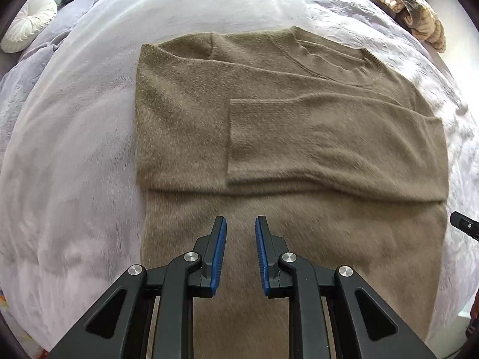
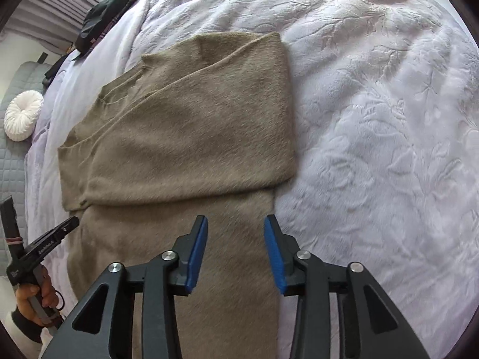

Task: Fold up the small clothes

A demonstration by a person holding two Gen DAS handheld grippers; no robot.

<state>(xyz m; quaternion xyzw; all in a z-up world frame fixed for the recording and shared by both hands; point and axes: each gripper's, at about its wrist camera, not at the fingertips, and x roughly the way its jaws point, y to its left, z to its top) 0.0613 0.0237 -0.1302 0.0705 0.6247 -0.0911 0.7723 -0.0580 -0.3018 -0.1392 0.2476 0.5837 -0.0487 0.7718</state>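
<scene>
A tan knit sweater (image 1: 269,137) lies flat on the bed, both sleeves folded across its chest; it also shows in the right wrist view (image 2: 185,137). My left gripper (image 1: 240,224) is open and empty above the sweater's lower body, near its left side. My right gripper (image 2: 235,223) is open and empty above the lower body's right edge. The right gripper's tip shows at the right edge of the left wrist view (image 1: 465,226). The left gripper and the hand holding it show at the lower left of the right wrist view (image 2: 42,248).
The bed is covered by a pale lilac fleece blanket (image 1: 69,149) with an embossed pattern (image 2: 374,119). A round white cushion (image 1: 30,27) lies at the far left. A patterned garment heap (image 1: 410,6) and dark clothes (image 2: 110,12) lie at the far end.
</scene>
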